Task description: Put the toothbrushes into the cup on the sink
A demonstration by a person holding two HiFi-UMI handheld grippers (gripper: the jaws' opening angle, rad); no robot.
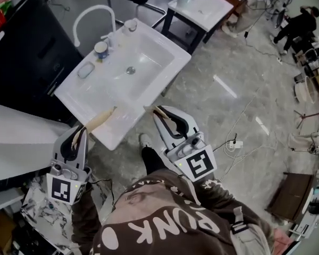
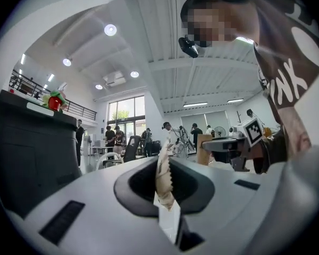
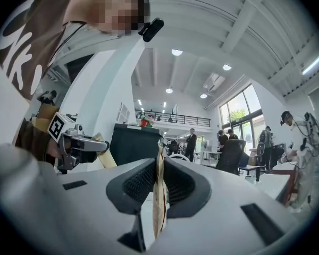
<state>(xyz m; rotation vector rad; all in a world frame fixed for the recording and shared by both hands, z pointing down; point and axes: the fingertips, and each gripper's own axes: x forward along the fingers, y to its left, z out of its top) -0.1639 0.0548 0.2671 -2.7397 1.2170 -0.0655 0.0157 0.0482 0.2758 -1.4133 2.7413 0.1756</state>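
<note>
At six o'clock in the head view, the person's printed hoodie (image 1: 165,217) covered both arms, and the hands were hidden under the gripper bodies. Just beyond, the left gripper (image 2: 164,169) was clamped on the left toothbrush (image 1: 102,118), whose pale free end reached toward one o'clock over the near rim of the sink (image 1: 77,92). The right gripper (image 3: 158,169) was likewise closed on the right toothbrush (image 3: 159,195). Only a thin tan edge of it showed between the pads, and the jaws hid most of the rest. Farther off, the cup (image 1: 101,49) stood upright on the sink's rim at ten o'clock from the drain (image 1: 130,69), well apart from both toothbrushes. It was too small to tell what it held. An oval dish (image 1: 85,70) lay near it at seven o'clock, its contents also unclear.
</note>
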